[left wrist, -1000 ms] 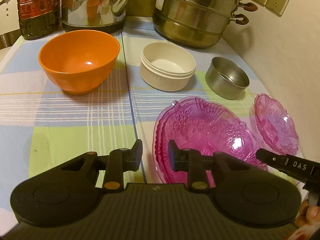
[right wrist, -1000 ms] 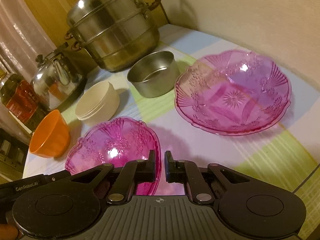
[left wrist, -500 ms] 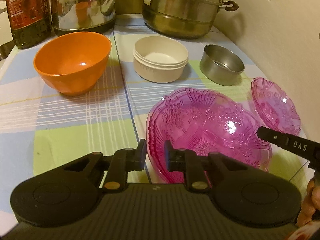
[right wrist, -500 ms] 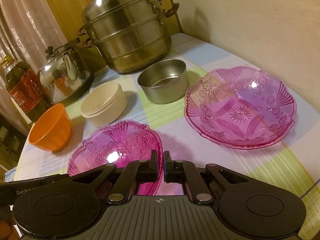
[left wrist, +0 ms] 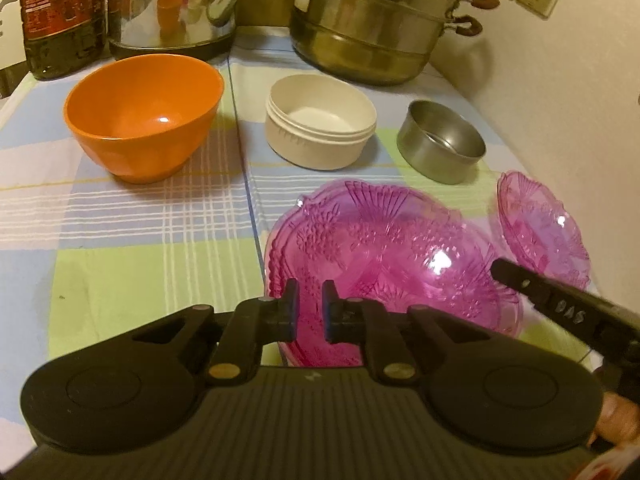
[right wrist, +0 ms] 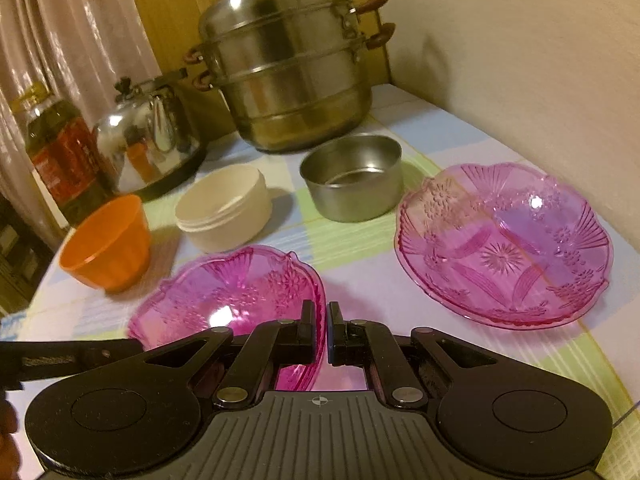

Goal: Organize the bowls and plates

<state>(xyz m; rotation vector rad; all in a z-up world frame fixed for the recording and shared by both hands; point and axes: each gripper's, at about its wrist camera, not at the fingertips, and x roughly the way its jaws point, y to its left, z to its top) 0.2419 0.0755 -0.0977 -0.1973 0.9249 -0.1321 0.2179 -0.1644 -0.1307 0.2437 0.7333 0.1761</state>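
Note:
A deep pink glass bowl (left wrist: 392, 248) sits at the front of the checked tablecloth. My left gripper (left wrist: 310, 308) has its jaws closing on the bowl's near rim, which lies between the pads. My right gripper (right wrist: 321, 328) is shut on the opposite rim of the same bowl (right wrist: 224, 292); one of its fingers (left wrist: 520, 284) shows at the right of the left wrist view. A wide pink glass plate (right wrist: 504, 244) lies flat to the right, by the wall. Behind stand an orange bowl (left wrist: 144, 112), a cream bowl (left wrist: 320, 120) and a small steel bowl (left wrist: 440, 140).
A tall steel steamer pot (left wrist: 376, 20), a shiny kettle (left wrist: 168, 4) and an oil bottle (left wrist: 60, 12) line the back of the table. A wall runs close along the right side. Bare cloth (left wrist: 140, 272) lies to the left of the pink bowl.
My left jaws have narrowed onto the pink bowl's rim. The right gripper has rolled, so its view now sits more level. The pink bowl looks slightly nearer in the left view.

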